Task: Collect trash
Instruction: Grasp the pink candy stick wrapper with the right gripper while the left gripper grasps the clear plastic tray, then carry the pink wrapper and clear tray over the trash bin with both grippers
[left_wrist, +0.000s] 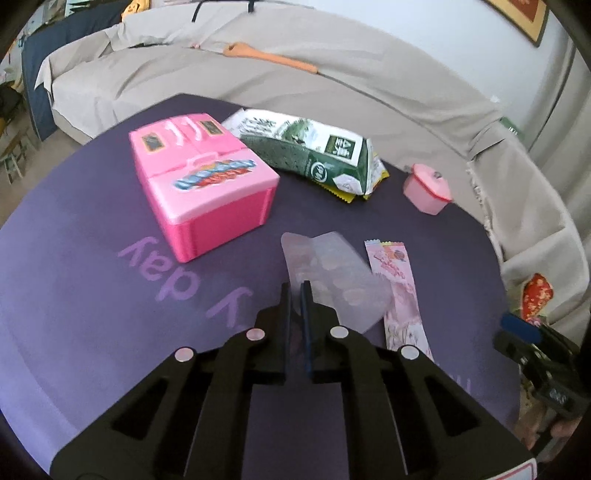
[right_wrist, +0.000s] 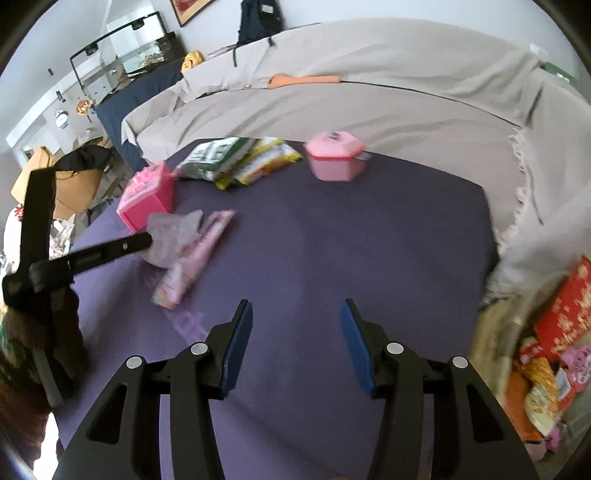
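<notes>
two pink toys: one box (left_wrist: 201, 184), one pot (left_wrist: 426, 188); three wrappers (left_wrist: 400, 291); one clear tray (left_wrist: 340, 273).

the left gripper (left_wrist: 295, 291) has its fingers drawn almost together, pinching the near edge of the clear plastic tray (left_wrist: 332, 273), which fills the narrow gap between them. it reaches to the tray from the side, low and nearly level. the right gripper (right_wrist: 296, 314) hangs well apart from the tray, to its right, fingers spread wide with nothing between them.
</notes>
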